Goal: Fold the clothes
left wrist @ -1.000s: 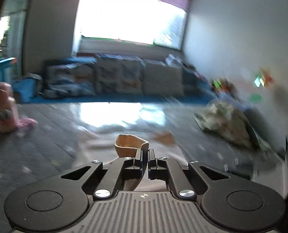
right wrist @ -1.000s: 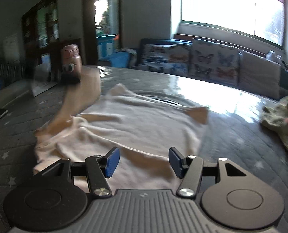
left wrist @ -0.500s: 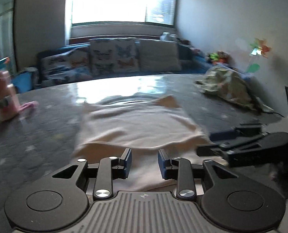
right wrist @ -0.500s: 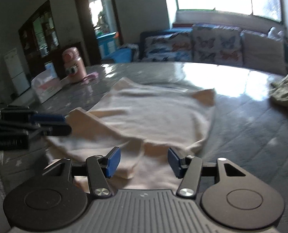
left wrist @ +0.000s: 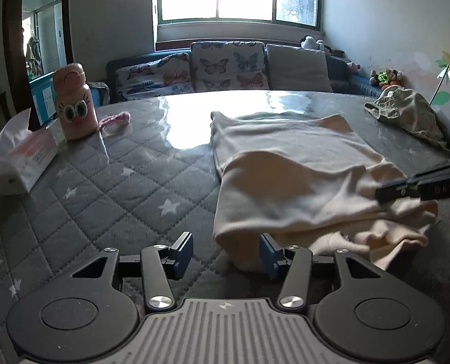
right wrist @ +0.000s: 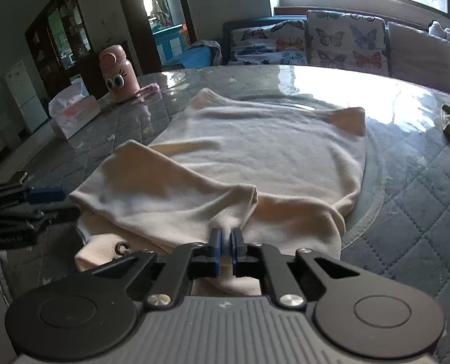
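A cream garment (left wrist: pixel 288 163) lies on the quilted grey table (left wrist: pixel 118 188), its near part folded over in a loose flap. My left gripper (left wrist: pixel 226 253) is open low over the table, and the garment's near left corner sits between its blue pads. In the right wrist view the same cream garment (right wrist: pixel 255 148) spreads ahead, and my right gripper (right wrist: pixel 225 250) is shut on a bunched fold of its near edge. From the left wrist view, that right gripper (left wrist: pixel 421 186) reaches in from the right over the cloth.
A pink bottle with cartoon eyes (left wrist: pixel 73 106) and a tissue box (left wrist: pixel 25 160) stand at the table's left. A crumpled olive garment (left wrist: pixel 406 112) lies at the far right. A sofa with butterfly cushions (left wrist: pixel 228 69) runs behind the table.
My left gripper let go of the cloth, opened wider and dropped to the garment's near left corner. My right gripper, open before, has closed on the garment's near edge.
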`<state>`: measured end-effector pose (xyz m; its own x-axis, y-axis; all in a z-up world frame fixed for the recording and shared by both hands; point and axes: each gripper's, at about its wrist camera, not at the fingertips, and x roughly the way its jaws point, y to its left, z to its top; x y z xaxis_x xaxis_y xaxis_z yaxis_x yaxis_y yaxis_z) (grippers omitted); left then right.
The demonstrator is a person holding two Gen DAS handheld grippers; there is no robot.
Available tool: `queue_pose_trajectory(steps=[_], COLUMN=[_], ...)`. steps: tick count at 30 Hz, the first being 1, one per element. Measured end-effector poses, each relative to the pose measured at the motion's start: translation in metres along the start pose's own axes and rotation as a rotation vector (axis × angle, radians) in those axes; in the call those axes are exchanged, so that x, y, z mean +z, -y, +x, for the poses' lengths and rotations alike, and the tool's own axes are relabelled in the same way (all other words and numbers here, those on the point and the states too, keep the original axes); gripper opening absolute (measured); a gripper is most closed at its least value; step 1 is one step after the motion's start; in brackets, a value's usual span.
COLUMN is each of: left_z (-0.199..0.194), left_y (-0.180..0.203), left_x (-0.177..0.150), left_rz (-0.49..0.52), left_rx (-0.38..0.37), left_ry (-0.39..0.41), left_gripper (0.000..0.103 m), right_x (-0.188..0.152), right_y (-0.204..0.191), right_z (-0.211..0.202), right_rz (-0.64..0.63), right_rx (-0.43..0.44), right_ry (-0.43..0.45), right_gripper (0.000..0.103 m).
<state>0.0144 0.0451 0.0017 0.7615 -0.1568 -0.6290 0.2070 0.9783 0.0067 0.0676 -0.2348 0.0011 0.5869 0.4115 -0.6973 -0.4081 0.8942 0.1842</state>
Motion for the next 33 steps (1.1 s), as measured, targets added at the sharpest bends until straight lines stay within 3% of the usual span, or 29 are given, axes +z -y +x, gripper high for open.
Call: queue_pose_trajectory(steps=[9,15,18,22,24,30,33], left_z=[0.008,0.007,0.004,0.002,0.0,-0.008,-0.003], left_y=[0.007,0.015,0.017,0.014,0.012,0.002,0.003], left_x=[-0.001,-0.005,-0.007,-0.011,-0.012,0.01,0.027], left_rz=[0.024,0.065,0.086,0.103,0.11,0.104,0.08], left_rx=[0.012,0.015,0.011,0.002,-0.007,0.001,-0.016], left_ry=[0.009,0.025,0.028,0.002,-0.012,0.013,0.036], left_gripper=[0.05,0.015,0.013,0.013,0.015,0.015,0.015], right_x=[0.028,0.038,0.027,0.0,-0.008,0.007,0.011], right_y=[-0.018,-0.02,-0.011,0.006,0.009,0.02,0.017], right_z=[-0.044,-0.069,-0.061,-0.032,-0.028,-0.04,-0.028], right_rz=[-0.097,-0.131,-0.112,-0.074,-0.079,-0.058,-0.072], right_rx=[-0.044,-0.086,-0.118,-0.103,-0.108,-0.122,-0.104], right_ry=[0.146,0.222,0.185,0.019,-0.01,0.072,0.064], right_gripper=[0.004,0.004,0.004,0.008,0.017,0.018,0.018])
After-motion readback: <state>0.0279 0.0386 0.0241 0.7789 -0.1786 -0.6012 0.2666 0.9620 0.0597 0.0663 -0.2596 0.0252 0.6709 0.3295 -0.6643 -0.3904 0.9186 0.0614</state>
